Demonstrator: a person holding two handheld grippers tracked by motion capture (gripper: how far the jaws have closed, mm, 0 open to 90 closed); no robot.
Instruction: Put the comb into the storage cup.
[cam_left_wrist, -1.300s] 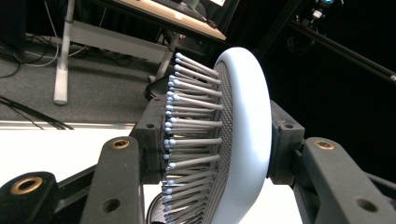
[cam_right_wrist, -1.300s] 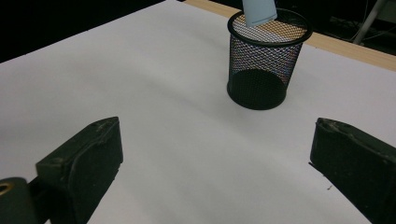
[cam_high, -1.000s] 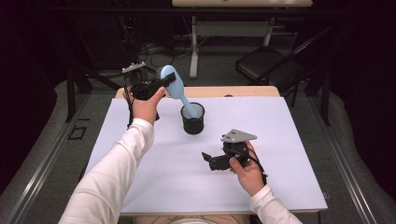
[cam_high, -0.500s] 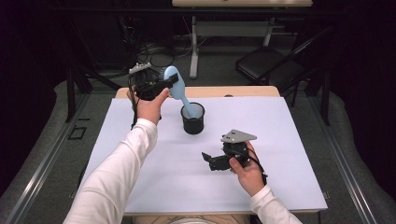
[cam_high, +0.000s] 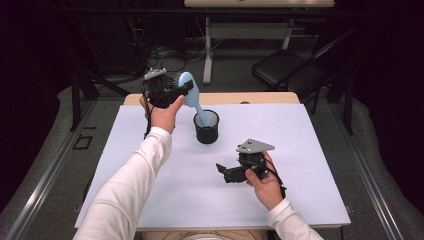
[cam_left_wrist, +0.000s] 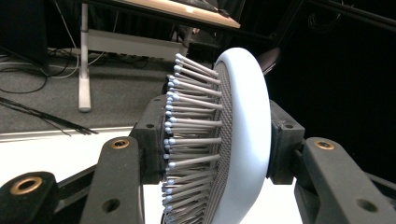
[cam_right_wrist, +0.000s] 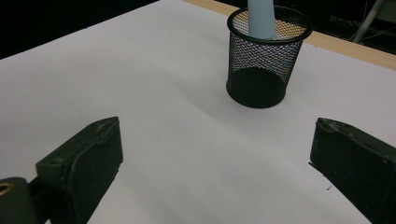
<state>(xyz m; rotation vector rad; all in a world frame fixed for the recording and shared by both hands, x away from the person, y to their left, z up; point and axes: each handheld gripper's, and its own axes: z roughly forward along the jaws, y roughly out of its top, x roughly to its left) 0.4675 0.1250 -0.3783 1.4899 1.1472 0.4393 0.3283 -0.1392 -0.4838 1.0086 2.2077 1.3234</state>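
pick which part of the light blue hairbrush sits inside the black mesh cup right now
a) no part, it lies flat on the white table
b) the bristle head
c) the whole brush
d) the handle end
d: in the high view the hairbrush leans with its handle end down in the mesh cup, while the left gripper is shut on the bristle head above the rim.

The hairbrush (cam_high: 192, 98), clamped in the left gripper (cam_high: 172, 93), has been swung more upright and shifted slightly toward the table's right edge, its handle lowered deeper into the mesh cup (cam_high: 206, 127).
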